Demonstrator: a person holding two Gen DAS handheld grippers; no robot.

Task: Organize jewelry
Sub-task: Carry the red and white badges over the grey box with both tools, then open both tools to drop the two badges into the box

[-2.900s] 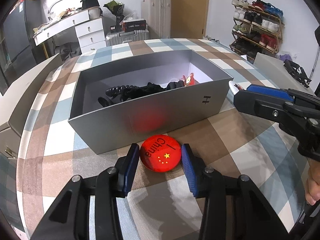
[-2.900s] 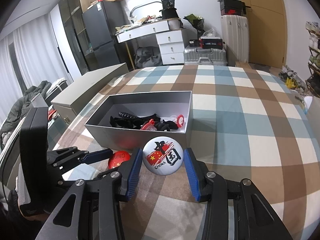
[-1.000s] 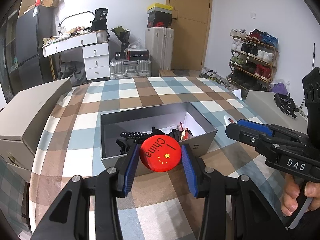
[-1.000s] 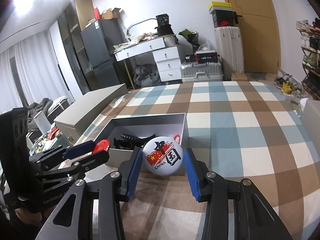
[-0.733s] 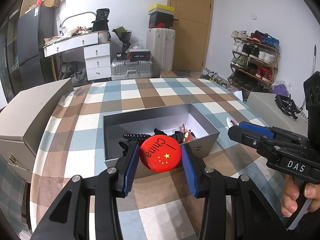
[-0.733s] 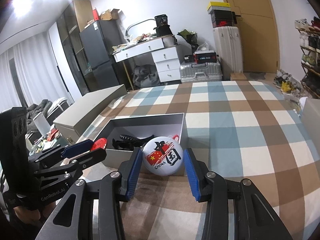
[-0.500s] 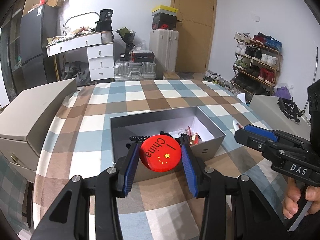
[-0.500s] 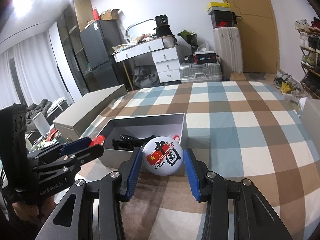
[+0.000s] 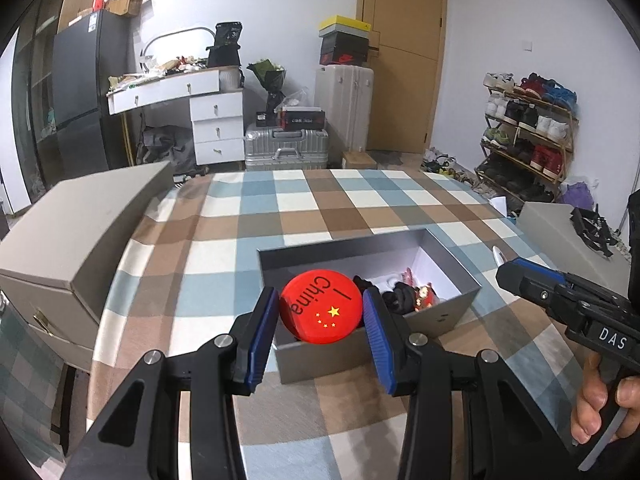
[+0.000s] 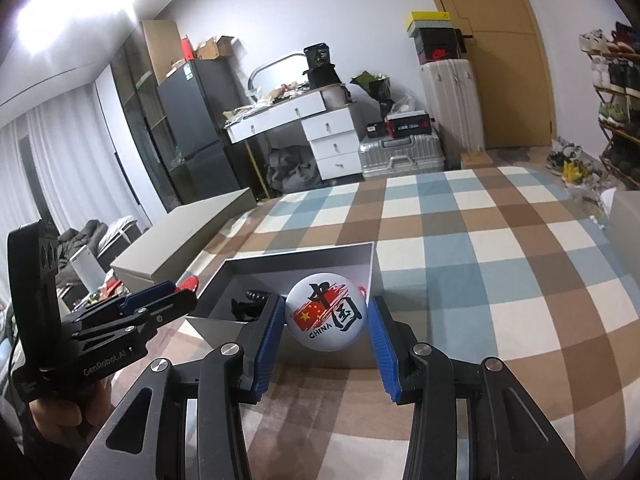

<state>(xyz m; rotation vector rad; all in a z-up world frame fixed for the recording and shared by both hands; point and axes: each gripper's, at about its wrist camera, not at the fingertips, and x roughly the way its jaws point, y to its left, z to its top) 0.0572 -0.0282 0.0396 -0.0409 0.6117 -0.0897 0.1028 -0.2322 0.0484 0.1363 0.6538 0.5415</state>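
Grey box [image 9: 440,314]: rectangular, open-topped, matte card, white inside; set on checked brown, blue and white tablecloth [image 9: 304,208].
Inside box: black coiled and ridged pieces [image 9: 396,298], small red trinkets [image 9: 424,296].
Left gripper [image 9: 321,312]: ribbed blue pads clamped on round glossy red badge [image 9: 322,306], held in the air over box's near wall.
Right gripper [image 10: 326,316]: same pads clamped on round glossy white badge [image 10: 326,316], likewise raised at box's near edge.
Beige lidded case [image 9: 76,232]: left of box.
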